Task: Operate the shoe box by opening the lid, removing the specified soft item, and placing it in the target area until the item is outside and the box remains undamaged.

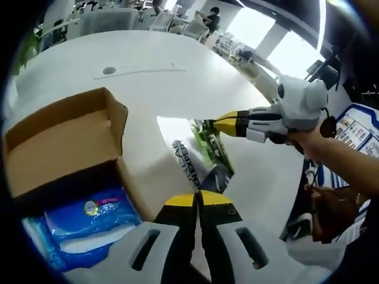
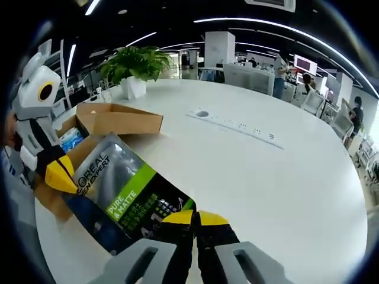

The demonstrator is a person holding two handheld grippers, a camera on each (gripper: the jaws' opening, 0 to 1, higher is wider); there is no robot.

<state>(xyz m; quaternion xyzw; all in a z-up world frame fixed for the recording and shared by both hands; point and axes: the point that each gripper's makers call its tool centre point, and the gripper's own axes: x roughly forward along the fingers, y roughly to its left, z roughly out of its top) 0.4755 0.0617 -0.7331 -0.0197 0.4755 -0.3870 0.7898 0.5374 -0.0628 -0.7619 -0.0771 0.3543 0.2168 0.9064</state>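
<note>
On the glossy grey, black and green soft pouch (image 2: 127,198) at eleven o'clock from my right jaws I read "L'OREAL", "MEN EXPERT" and "PURE & MATTE".

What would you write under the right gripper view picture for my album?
Both grippers, right gripper and left gripper, hold a shiny packet above the white table, beside the open box.

The left tool (image 2: 59,176) hides a corner of the pouch (image 2: 127,195).
</note>
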